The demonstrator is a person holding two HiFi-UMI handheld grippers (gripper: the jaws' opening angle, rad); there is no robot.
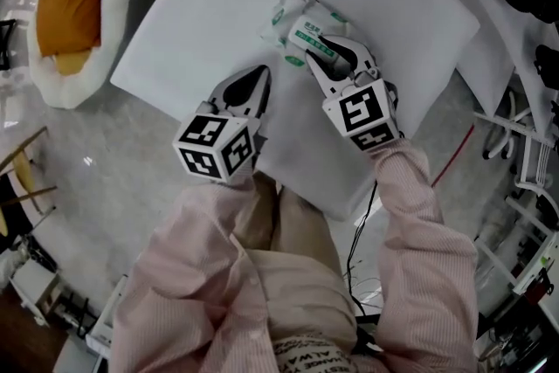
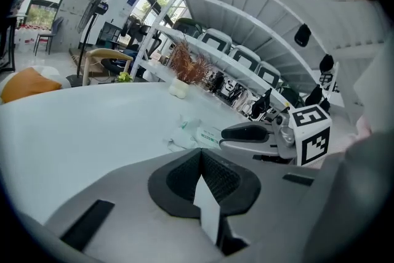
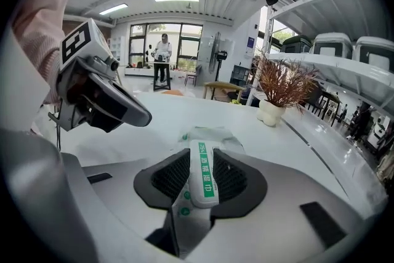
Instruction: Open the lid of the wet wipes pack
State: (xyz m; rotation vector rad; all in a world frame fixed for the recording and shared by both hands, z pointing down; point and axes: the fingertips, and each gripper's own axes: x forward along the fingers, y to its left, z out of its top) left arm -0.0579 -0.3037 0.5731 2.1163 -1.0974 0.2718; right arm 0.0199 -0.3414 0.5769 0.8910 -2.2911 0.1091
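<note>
The wet wipes pack (image 1: 301, 26), white with green print, lies on the white table (image 1: 210, 4). My right gripper (image 1: 330, 52) reaches onto its near end. In the right gripper view the pack (image 3: 204, 163) stands edge-up between the black pads, which press on both its sides. My left gripper (image 1: 253, 85) hovers over the table just left of the pack, its jaws together with nothing in them. From the left gripper view the pack (image 2: 194, 134) shows ahead and slightly right, with the right gripper's fingers (image 2: 246, 132) over it.
An orange cushion in a white round seat (image 1: 74, 13) sits on the floor at far left. A potted dry plant (image 3: 277, 86) stands on the table's far side. Chair bases (image 1: 524, 153) and a red cable (image 1: 454, 153) lie to the right. The table's near corner (image 1: 341, 205) is close to my body.
</note>
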